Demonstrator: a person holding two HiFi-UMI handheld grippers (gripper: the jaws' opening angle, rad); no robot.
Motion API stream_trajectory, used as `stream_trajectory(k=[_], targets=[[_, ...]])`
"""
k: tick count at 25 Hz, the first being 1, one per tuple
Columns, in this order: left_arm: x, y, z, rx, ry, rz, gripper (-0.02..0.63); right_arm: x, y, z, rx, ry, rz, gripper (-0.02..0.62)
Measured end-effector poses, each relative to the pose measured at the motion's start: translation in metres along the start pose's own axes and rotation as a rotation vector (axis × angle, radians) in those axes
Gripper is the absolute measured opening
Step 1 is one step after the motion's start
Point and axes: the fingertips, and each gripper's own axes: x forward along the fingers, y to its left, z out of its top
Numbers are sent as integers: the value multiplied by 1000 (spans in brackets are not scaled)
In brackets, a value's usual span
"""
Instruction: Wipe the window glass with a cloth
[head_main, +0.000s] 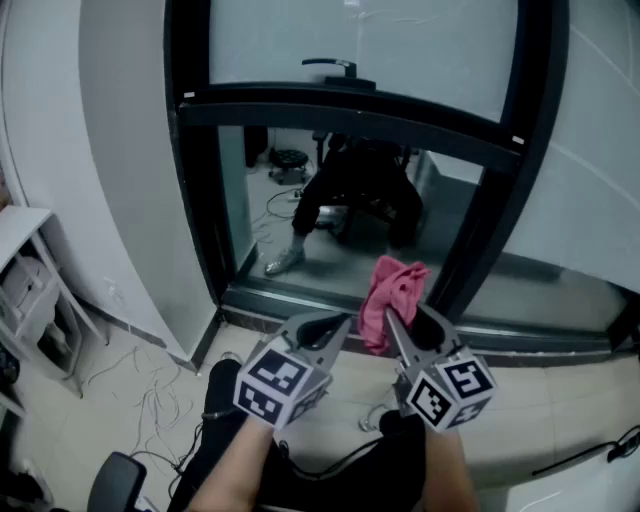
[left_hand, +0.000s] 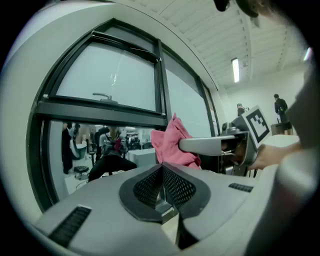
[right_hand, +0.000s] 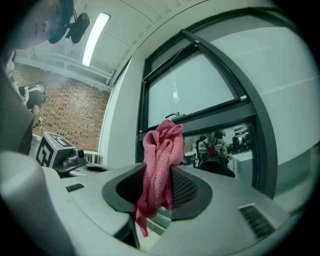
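Observation:
A crumpled pink cloth (head_main: 393, 296) sticks up between the jaws of my right gripper (head_main: 396, 326), which is shut on it. In the right gripper view the cloth (right_hand: 160, 165) fills the jaw gap and hangs down. My left gripper (head_main: 328, 326) is beside it on the left, shut and holding nothing; its view shows the jaws pressed together (left_hand: 162, 169) with the cloth (left_hand: 170, 144) just beyond. Both point at the black-framed window's lower pane (head_main: 300, 215), which reflects a crouching person. The cloth is short of the glass.
An upper pane (head_main: 420, 50) has a black handle (head_main: 335, 67) on the crossbar. A white wall (head_main: 120, 160) stands left of the window frame, with a white shelf unit (head_main: 28, 290) further left. Loose cables (head_main: 150, 400) lie on the tiled floor.

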Motion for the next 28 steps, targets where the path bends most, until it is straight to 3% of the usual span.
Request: stream_trajectory(k=[7,22,28], targets=[[37,36,4,-6,2,105,5,12,-33,5,-14,-10,-60,130],[118,116,34,22,-68,40,5,91,-128,27,-77,-45,-184,130],[136,147,35,60,-60,27,5,108,-191,37,-74,-64,-359,130]])
